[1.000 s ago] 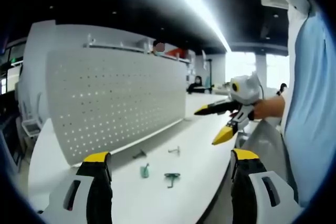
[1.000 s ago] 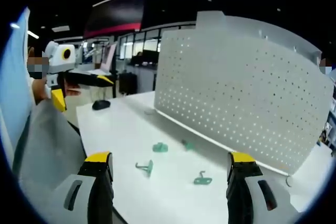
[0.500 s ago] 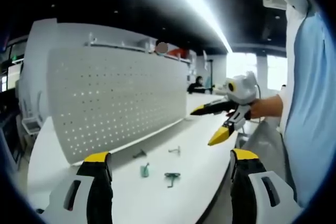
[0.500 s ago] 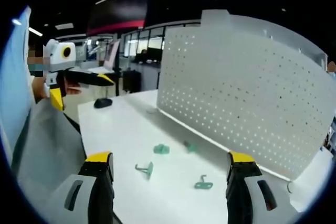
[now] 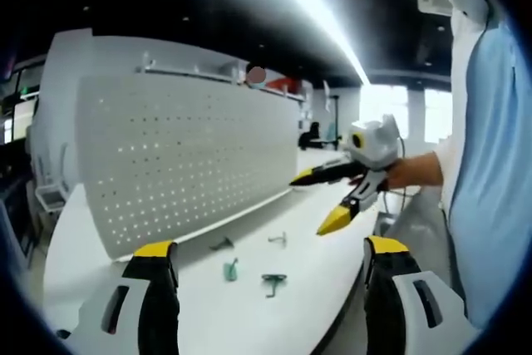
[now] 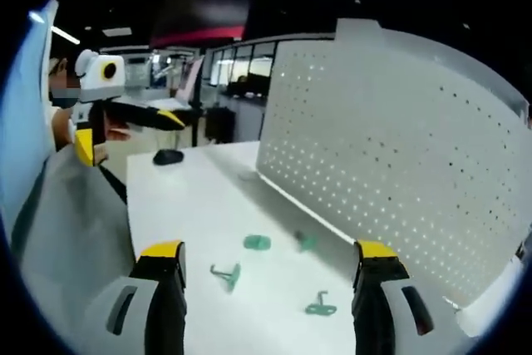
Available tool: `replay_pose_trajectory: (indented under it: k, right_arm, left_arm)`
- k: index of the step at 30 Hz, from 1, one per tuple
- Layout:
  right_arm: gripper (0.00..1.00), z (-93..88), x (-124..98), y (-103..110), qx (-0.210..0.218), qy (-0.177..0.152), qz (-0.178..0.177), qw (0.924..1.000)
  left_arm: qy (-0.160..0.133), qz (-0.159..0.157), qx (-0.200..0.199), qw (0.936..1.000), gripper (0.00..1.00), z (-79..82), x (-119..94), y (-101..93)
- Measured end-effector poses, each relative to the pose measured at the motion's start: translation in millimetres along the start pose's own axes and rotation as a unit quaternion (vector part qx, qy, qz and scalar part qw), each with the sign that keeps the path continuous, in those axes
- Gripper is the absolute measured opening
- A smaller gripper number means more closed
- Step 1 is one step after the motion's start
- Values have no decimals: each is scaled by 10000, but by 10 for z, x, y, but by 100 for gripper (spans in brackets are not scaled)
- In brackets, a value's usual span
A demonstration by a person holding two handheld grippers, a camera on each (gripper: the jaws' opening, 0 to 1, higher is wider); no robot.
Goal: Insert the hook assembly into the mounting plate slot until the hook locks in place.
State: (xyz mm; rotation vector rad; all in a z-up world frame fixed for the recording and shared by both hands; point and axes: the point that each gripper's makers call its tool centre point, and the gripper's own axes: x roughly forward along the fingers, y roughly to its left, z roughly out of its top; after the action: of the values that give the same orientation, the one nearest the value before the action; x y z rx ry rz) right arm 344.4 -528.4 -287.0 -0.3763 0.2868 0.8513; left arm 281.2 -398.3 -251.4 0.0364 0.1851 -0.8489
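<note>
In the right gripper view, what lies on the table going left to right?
Black mouse → green hook → green disc-like piece → small green piece → green hook → pegboard.

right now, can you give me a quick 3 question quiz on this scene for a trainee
1. True or false: the left gripper is shut on a green hook.
2. How many small hooks lie on the white table in front of the pegboard in the right gripper view? A two, B four, C seven.
3. Fill in: the right gripper has its jaws ____.

Key
1. False; its jaws stand apart and hold nothing.
2. B.
3. Open.
</note>
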Motion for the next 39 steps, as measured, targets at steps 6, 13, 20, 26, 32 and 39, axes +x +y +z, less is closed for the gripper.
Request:
replay_pose_trajectory:
  k: [6, 13, 20, 26, 32, 39]
  right_arm:
    - [76, 35, 66, -6, -206, 44, 141, 9997]
    - [66, 43, 209, 4, -534, 119, 407, 9977]
    - [57, 51, 355, -20, -634, 188, 571, 9962]
    - [46, 45, 470, -42, -765, 266, 669, 9945]
    - [40, -28, 573, -3, -844, 350, 798, 9926]
    - [32, -68, 694, 41, -956, 451, 983, 9895]
  left_arm:
    - [3, 8, 21, 10000, 94, 0, 1, 5]
    - [13, 13, 47, 10000, 94, 2, 0, 3]
    - [6, 43, 42, 10000, 94, 15, -7, 15]
    - [1, 63, 40, 10000, 94, 27, -11, 23]
    - [32, 36, 72, 10000, 93, 19, -8, 1]
    - [64, 18, 86, 9999, 93, 8, -7, -10]
